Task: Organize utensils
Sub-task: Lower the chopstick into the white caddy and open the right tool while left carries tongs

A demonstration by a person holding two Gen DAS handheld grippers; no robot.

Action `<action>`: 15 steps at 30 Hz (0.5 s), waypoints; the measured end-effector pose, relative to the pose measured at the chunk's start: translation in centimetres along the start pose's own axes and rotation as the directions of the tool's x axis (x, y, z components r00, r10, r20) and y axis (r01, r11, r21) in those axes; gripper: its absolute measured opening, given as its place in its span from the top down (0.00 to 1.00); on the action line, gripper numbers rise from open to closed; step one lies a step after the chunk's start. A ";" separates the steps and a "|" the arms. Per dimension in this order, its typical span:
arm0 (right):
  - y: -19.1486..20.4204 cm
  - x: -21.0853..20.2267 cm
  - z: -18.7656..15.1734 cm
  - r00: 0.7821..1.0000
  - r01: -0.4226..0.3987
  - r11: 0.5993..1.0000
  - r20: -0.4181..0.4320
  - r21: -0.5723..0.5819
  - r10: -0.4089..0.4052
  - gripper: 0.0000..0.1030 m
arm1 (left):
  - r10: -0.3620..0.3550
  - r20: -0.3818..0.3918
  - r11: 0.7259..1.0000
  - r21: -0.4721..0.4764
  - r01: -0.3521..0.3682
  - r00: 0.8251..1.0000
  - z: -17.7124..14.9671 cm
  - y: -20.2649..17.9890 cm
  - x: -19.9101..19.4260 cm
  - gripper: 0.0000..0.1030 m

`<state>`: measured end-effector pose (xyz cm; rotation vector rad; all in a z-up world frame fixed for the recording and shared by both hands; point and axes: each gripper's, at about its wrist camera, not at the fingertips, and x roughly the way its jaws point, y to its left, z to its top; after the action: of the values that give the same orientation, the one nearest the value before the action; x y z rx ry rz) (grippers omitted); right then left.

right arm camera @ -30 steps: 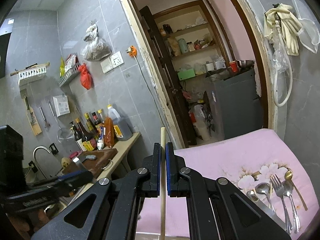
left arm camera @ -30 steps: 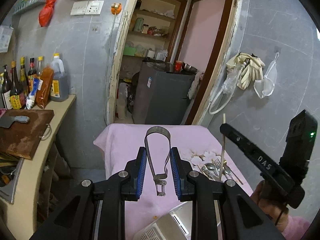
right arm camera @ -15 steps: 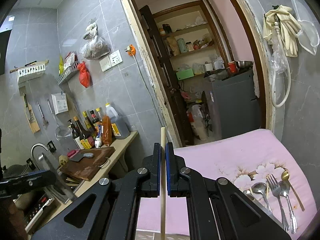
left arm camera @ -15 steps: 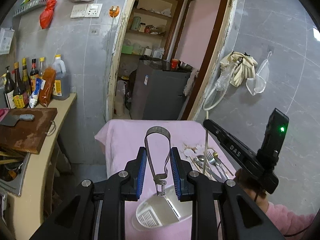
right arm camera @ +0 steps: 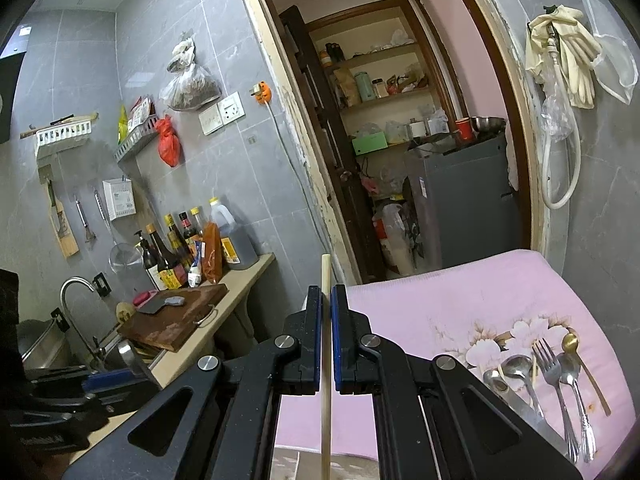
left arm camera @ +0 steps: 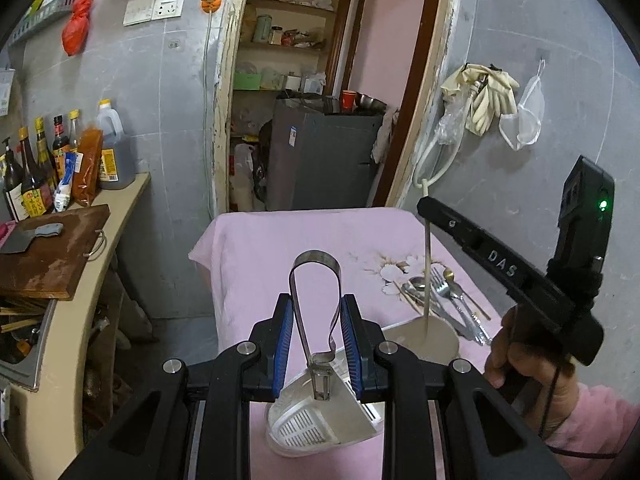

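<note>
Low in the frame's centre, the left gripper [left arm camera: 316,332] clamps a metal handle loop [left arm camera: 315,280] above the holder [left arm camera: 320,420]. The right gripper [right arm camera: 327,312] pinches an upright chopstick [right arm camera: 326,360], jaws nearly shut.

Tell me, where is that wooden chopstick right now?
The wooden chopstick stands upright, clamped in the right hand-held gripper, above the pink tablecloth, left of the spoons and forks.

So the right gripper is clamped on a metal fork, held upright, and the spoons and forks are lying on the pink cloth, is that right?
Not quite. The right gripper is clamped on a chopstick, a pale wooden stick, not a metal fork; the right wrist view shows it upright between the shut jaws. The spoons and forks do lie on the pink cloth.
</note>
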<state>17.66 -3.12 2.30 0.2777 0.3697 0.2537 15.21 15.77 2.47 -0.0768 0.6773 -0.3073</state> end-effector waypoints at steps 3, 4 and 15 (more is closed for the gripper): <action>-0.3 0.0 -0.5 1.000 -0.007 1.000 -0.011 -0.005 0.007 0.96 | 0.001 -0.008 1.000 -0.012 -0.001 1.000 -0.6 0.2 0.5 0.78; -0.4 0.0 -0.7 1.000 -0.007 1.000 -0.013 -0.008 0.007 0.96 | 0.002 -0.013 1.000 -0.016 -0.002 1.000 -0.8 0.3 0.6 0.77; -1.0 -0.9 -2.5 0.996 -0.050 0.999 -0.069 -0.013 0.049 0.92 | 0.019 -0.054 0.999 -0.030 -0.020 0.998 -1.5 -0.1 1.4 0.77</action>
<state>16.11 -3.78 0.06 0.2639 0.4289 0.3148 15.23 15.31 0.45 -0.0909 0.7353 -0.2812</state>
